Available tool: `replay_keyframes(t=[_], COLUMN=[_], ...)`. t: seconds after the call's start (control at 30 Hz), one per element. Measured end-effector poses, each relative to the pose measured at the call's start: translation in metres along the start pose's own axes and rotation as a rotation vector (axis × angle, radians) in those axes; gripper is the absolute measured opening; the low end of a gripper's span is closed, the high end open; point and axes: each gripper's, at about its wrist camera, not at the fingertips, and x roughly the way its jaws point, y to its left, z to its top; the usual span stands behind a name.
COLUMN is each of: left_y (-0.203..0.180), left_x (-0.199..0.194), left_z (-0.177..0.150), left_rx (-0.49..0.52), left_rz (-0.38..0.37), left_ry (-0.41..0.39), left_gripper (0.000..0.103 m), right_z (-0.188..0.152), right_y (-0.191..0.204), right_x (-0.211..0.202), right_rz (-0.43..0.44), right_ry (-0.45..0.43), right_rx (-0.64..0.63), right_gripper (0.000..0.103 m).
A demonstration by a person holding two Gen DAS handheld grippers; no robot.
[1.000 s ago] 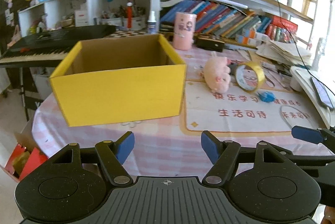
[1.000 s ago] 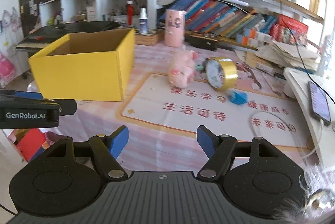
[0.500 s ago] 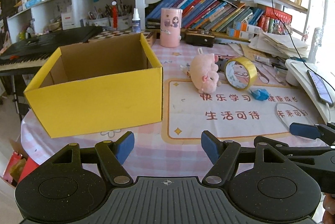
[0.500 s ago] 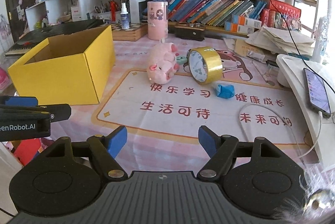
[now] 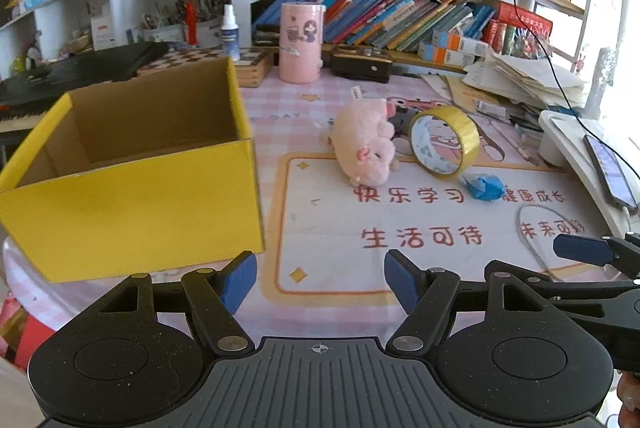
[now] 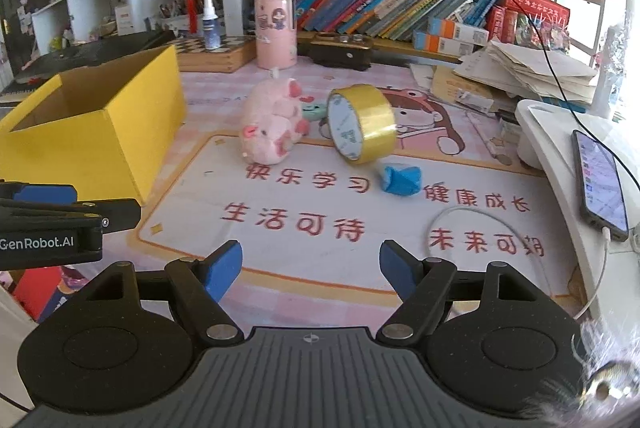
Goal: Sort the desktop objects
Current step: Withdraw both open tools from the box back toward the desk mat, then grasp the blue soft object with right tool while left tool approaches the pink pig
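An open yellow cardboard box [image 5: 132,204] [image 6: 92,144] stands empty at the left of the desk. Right of it lie a pink plush pig [image 5: 366,148] [image 6: 272,126], a roll of yellow tape [image 5: 444,140] [image 6: 362,122] on its edge, and a small blue object [image 5: 486,188] [image 6: 400,180]. A little green thing [image 6: 314,110] peeks out behind the pig. My left gripper [image 5: 320,278] hovers open near the desk's front edge, nothing between its blue pads. My right gripper [image 6: 310,266] is also open and empty, over the printed desk mat [image 6: 304,220].
A pink canister [image 5: 301,42], a spray bottle [image 5: 230,32], a dark case [image 5: 360,64] and rows of books line the back. A white stand with a phone [image 6: 600,180], a white cable loop [image 6: 460,216] and stacked papers [image 6: 532,72] sit at the right. A keyboard [image 5: 80,72] lies behind the box.
Both grippers have drifted rightwards and closer to the desk; the box has slid left in both views and the pig, tape and blue object sit nearer the middle. Both grippers remain empty.
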Motion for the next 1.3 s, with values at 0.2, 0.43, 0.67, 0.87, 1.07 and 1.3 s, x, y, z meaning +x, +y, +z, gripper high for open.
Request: replay_keyframes(t=[0.2,0.43,0.67,0.87,1.07,1.3], left_y=[-0.019,-0.036,-0.051,-0.058,-0.059,-0.057], left_x=[0.02,0.037,0.055,0.071,0.09,0.116], left_z=[0.011,0.024,0.035,0.044,0.055,0.071], left_rx=[0.0,-0.024,-0.032,-0.05,-0.085,-0.1], left_rz=[-0.012,0.014,0.046,0.082,0.112,0.151], left_ry=[0.011,0.006,0.025,0.04,0.049,0.047], left_gripper=[0.072,0.072,0.072,0.072,0.072,0.072], right_z=[0.011,0.028,0.038,0.045,0.052,0.059], right_y=[-0.022,-0.045,-0.065,-0.079,-0.091,-0.096], right_x=[0.014,0.033,0.054,0.073,0.099,0.131], right_rz=[-0.007,0.016,0.053,0.083,0.102,0.106], right_ry=[0.01,0.011,0.035,0.066,0.1,0.133], right_rx=[-0.006,-0.031,-0.043,-0.042,-0.02,-0.015], right_gripper=[0.074,0.074,0.074,0.074,0.074,0.073])
